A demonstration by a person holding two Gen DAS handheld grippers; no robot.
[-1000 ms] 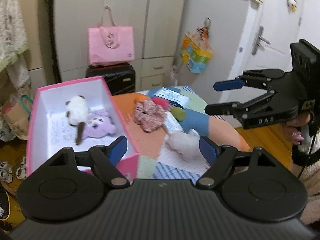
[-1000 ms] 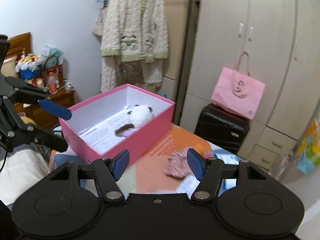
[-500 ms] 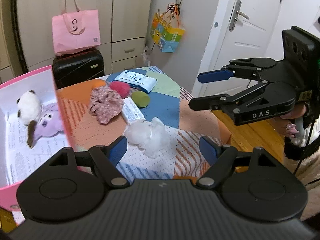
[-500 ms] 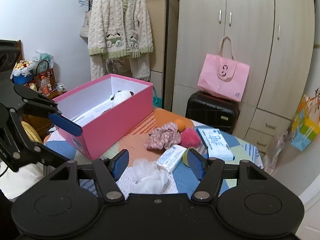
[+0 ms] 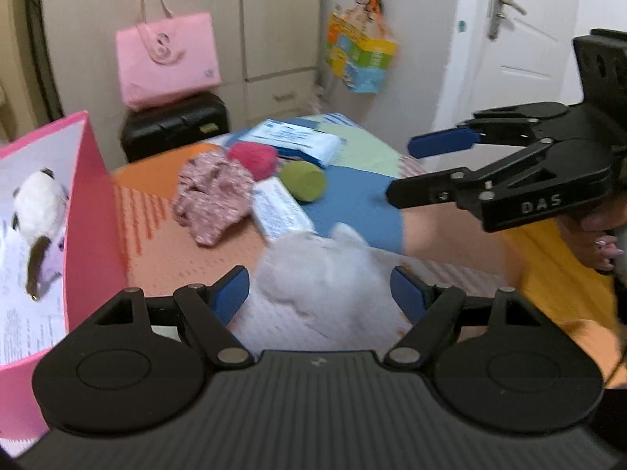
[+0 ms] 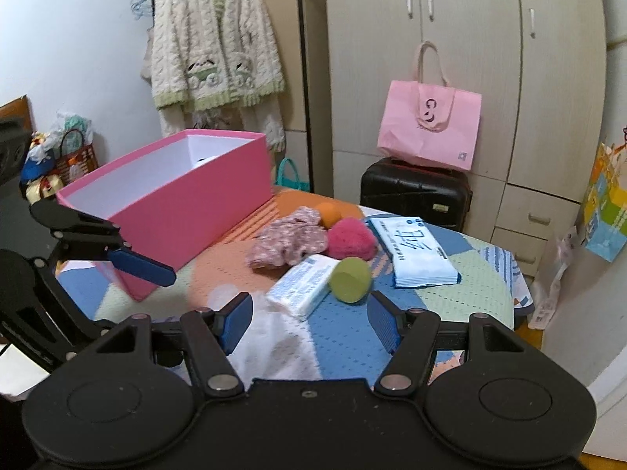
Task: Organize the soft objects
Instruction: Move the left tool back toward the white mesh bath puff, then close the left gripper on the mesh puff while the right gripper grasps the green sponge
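Note:
A white fluffy soft thing (image 5: 325, 270) lies on the patchwork table right in front of my open left gripper (image 5: 320, 293); it also shows in the right wrist view (image 6: 274, 337). My right gripper (image 6: 309, 317) is open and empty, seen from the side in the left wrist view (image 5: 411, 172). On the table lie a floral cloth (image 5: 213, 196) (image 6: 290, 241), a pink pompom (image 5: 254, 158) (image 6: 350, 239), a green sponge (image 5: 303, 180) (image 6: 350, 280) and an orange ball (image 6: 329, 213). The pink box (image 5: 92, 211) (image 6: 188, 203) at the left holds a white plush (image 5: 37, 203).
Two tissue packs lie on the table, a small one (image 6: 301, 286) and a large one (image 6: 411, 250). A black suitcase (image 6: 415, 192) with a pink bag (image 6: 429, 125) stands behind the table. A wardrobe and a door (image 5: 521, 43) are behind.
The left gripper has moved closer to the white fluffy thing, which now sits between its fingers' line. The right gripper has dropped lower and nearer the table. Both stay open.

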